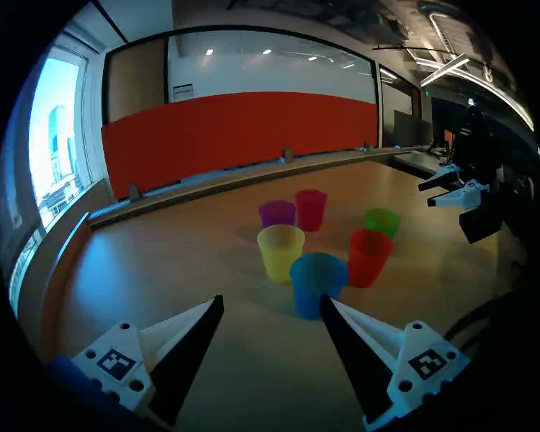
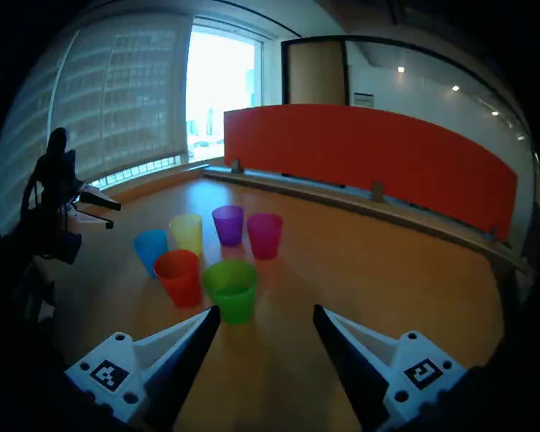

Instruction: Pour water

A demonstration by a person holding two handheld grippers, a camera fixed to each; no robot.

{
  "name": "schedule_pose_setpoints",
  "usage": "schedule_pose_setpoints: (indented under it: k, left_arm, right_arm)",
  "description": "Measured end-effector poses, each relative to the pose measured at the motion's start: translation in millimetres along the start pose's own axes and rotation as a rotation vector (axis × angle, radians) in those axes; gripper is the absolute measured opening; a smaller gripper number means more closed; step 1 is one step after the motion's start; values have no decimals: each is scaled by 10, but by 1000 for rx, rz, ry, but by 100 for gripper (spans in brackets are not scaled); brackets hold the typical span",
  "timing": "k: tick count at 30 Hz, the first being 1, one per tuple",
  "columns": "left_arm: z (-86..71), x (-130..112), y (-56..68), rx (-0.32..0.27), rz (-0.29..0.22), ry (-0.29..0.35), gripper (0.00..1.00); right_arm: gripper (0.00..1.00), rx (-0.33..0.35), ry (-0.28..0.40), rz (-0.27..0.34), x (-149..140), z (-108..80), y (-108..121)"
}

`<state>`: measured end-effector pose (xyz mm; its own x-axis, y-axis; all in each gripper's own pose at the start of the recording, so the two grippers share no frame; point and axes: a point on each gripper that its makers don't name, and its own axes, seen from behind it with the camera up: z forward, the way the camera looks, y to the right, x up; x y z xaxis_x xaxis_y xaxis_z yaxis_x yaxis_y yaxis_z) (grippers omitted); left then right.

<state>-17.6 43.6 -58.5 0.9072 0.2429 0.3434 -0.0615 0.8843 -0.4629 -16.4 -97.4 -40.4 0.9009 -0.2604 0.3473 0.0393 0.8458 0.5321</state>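
Left tongs [image 1: 271, 299]: both fingers spread wide apart, dark tips pointing forward, white bodies bearing square markers low in the left gripper view. Right tongs [image 2: 266, 308]: same posture in the right gripper view, fingers parted to a like width. Each pair also appears farther off at the side edge of the opposite view, fingers parted there too, tips directed inward.

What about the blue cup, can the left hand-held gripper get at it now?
Probably yes: the left hand-held gripper is open, and the blue cup stands nearest it, with bare table between them.
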Motion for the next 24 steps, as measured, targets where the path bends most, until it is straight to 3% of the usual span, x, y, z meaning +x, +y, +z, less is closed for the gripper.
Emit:
schedule_pose_setpoints:
  k: [4,9,15,24]
  left_arm:
    - [-12,74,-21,18,-7,32,99]
    - [-59,296,-99,55,-29,115,99]
    - [-115,547,-245,139,-36,222,99]
    - [-123,720,-277,205,-45,309,99]
  right_arm:
    - [100,-42,29,2,90,-47,72]
    - [100,-109,91,11,265,-117,190]
    - [100,-221,185,45,455,-196,409]
    - [100,-284,296,102,612,-284,502]
